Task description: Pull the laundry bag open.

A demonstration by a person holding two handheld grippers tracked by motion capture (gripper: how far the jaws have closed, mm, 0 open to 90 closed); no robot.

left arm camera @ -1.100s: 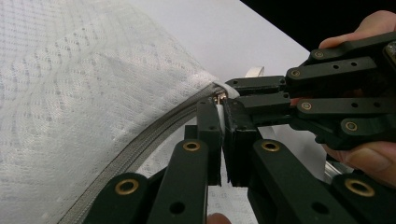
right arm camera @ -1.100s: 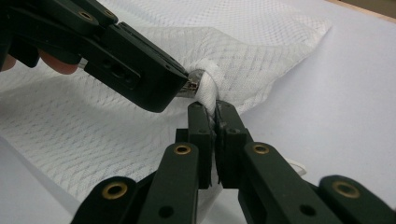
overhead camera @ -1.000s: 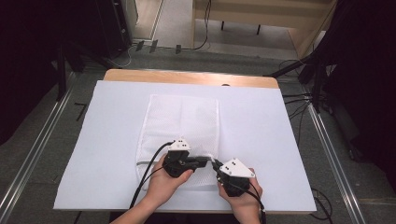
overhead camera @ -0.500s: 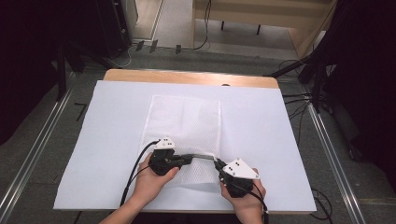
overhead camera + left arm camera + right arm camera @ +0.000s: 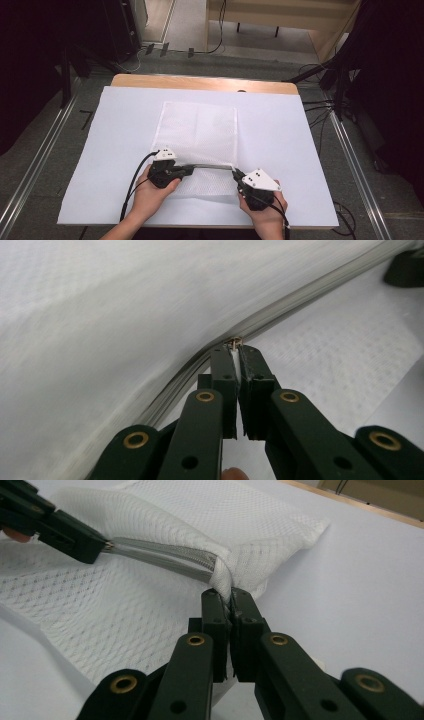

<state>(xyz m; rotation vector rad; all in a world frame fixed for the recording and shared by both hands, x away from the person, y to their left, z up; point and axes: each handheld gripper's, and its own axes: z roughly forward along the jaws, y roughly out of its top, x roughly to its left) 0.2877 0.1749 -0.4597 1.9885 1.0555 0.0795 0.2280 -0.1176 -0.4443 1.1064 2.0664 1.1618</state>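
Left tool [image 5: 235, 347] grips zipper pull [image 5: 233, 342]; right tool [image 5: 231, 600] pinches mesh bag [image 5: 210, 525].

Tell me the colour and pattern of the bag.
White mesh bag, a fine net weave, clearest in the right gripper view.

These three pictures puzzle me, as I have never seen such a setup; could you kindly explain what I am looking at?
There is no robot here. A person holds a hand-operated two-jaw gripper in each hand: the left gripper and the right gripper. The wide picture comes from a fixed camera above the table, looking forward and down. The other two come from cameras riding on each gripper, looking along its black jaws. On the white sheet lies a white mesh bag with a zipper. The left gripper is shut on the zipper pull, and the right gripper is shut on the bag's fabric at the zipper's end.
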